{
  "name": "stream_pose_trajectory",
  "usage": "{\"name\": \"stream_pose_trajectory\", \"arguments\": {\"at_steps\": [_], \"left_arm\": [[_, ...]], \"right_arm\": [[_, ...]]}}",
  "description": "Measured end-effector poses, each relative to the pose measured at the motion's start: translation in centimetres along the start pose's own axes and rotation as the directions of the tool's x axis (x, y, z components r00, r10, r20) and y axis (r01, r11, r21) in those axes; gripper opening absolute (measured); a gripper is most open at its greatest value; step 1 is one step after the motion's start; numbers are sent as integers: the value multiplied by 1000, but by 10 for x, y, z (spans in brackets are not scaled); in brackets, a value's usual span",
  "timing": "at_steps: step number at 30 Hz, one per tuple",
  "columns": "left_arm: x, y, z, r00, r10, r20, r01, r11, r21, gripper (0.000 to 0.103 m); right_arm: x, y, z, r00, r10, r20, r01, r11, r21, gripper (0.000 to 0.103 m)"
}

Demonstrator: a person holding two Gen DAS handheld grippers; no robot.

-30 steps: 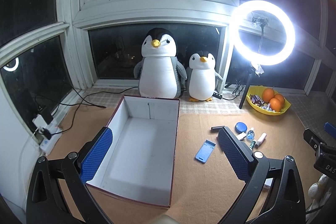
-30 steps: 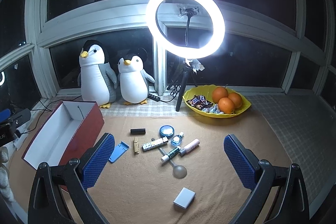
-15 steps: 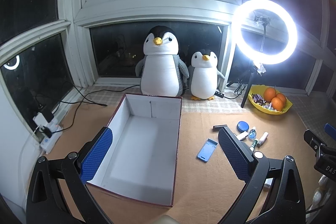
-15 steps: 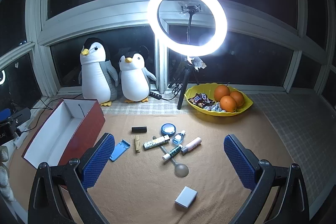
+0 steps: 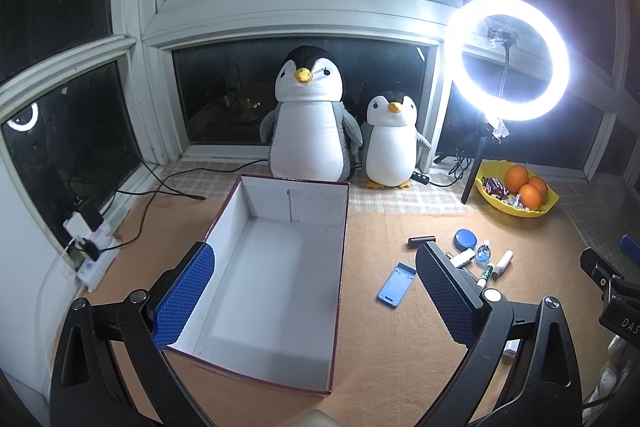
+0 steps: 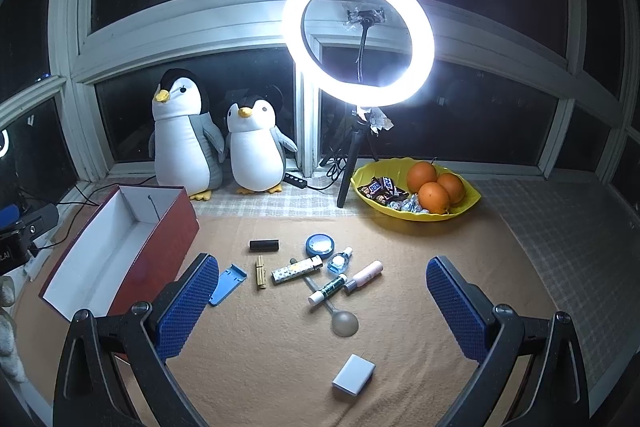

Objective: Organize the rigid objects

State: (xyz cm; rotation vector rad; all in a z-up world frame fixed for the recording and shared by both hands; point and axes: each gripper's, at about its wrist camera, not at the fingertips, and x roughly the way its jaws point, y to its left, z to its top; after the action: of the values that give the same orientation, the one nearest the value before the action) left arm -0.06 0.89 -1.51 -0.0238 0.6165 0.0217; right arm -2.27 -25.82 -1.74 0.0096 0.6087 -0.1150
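Observation:
An empty red box with a white inside lies on the tan mat, left of a scatter of small items. Among them are a blue phone stand, a black tube, a round blue tin, a patterned lighter, a pink tube, a spoon and a white charger. My left gripper hangs open above the box. My right gripper hangs open above the items, with nothing between its fingers.
Two plush penguins stand by the window behind the box. A lit ring light on a tripod and a yellow bowl of oranges and sweets are at the back right. A power strip with cables lies at the left wall.
Both views have shifted slightly, as if the grippers drew back and rose a little. Nothing on the mat has moved, and both grippers stay open.

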Motion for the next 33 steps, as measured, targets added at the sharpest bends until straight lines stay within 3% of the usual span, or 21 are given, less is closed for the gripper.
{"name": "stream_pose_trajectory", "arguments": {"at_steps": [20,33], "left_arm": [[17,9,-7,998,31,-45,-31,1000,2,101],[38,56,-23,984,139,-115,-142,990,-20,100]], "right_arm": [[16,8,-3,998,30,-55,-30,1000,-2,103],[27,10,-7,995,48,-87,-47,999,3,103]]}}
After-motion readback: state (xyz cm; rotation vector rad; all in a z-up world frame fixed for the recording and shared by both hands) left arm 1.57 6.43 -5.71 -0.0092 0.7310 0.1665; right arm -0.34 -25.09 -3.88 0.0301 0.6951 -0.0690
